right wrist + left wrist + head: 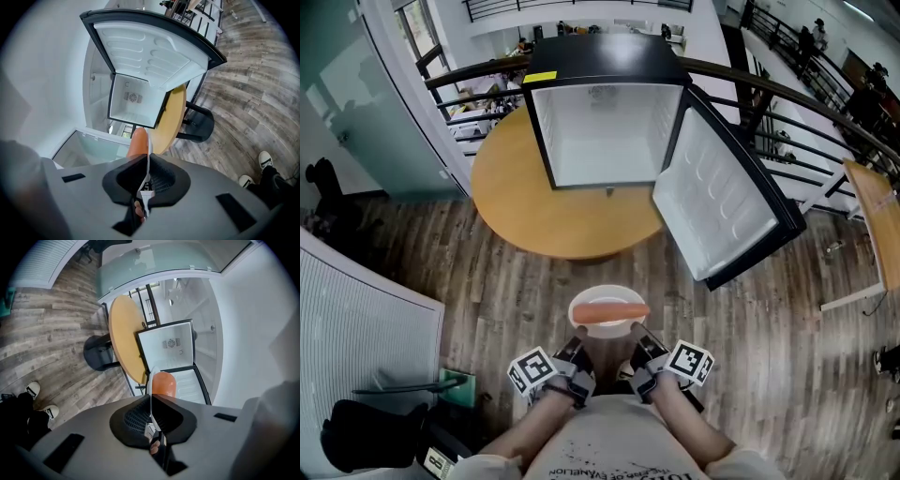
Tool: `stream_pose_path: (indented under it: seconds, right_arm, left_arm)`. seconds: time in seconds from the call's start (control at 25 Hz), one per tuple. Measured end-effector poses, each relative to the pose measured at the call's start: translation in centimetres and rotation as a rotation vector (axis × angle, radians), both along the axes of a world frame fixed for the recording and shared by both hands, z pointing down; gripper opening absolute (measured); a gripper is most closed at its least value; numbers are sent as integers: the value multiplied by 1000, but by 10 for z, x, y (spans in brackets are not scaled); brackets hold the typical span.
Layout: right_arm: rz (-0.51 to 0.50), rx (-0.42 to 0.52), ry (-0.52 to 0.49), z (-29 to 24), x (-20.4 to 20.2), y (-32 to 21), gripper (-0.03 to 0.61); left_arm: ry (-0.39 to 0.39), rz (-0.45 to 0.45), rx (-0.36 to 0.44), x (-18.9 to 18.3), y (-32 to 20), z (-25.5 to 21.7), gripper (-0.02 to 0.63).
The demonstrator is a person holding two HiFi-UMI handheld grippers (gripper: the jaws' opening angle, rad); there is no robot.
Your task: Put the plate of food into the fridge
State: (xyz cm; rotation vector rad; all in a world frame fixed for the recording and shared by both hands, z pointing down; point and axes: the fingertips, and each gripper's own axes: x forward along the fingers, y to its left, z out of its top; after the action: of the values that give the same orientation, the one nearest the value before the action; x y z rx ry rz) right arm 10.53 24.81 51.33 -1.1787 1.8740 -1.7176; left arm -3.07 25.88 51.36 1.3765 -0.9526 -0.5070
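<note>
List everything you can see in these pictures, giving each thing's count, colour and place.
Fridge: one, black with a white inside, door open, on the table.
Table: one, round, tan wood, ahead of the person.
Plate: one, white, held short of the table.
Food: one piece, orange-red, sausage-shaped, on the plate.
Railing: one, black, curving behind the fridge.
Floor: grey-brown wood planks, all round.
Left gripper: one, black jaws shut on the plate's left rim.
Right gripper: one, black jaws shut on the plate's right rim.
Shoes: two, white, on the floor below.
</note>
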Motion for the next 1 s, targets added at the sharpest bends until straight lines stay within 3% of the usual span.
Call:
stream_pose_path:
  seconds: [0.16, 0.44, 1.0]
  right_arm:
    - [-2, -2, 1, 0, -2, 2, 37]
    - [-1, -8, -5, 1, -9, 5, 36]
    - [29, -1, 19, -2, -36, 13, 36]
  left_arm:
    - [-4, 14, 33, -2, -1, 0, 32]
    - [-4, 9, -7, -8, 5, 2, 32]
    - [21, 46, 0, -35, 8, 2, 32]
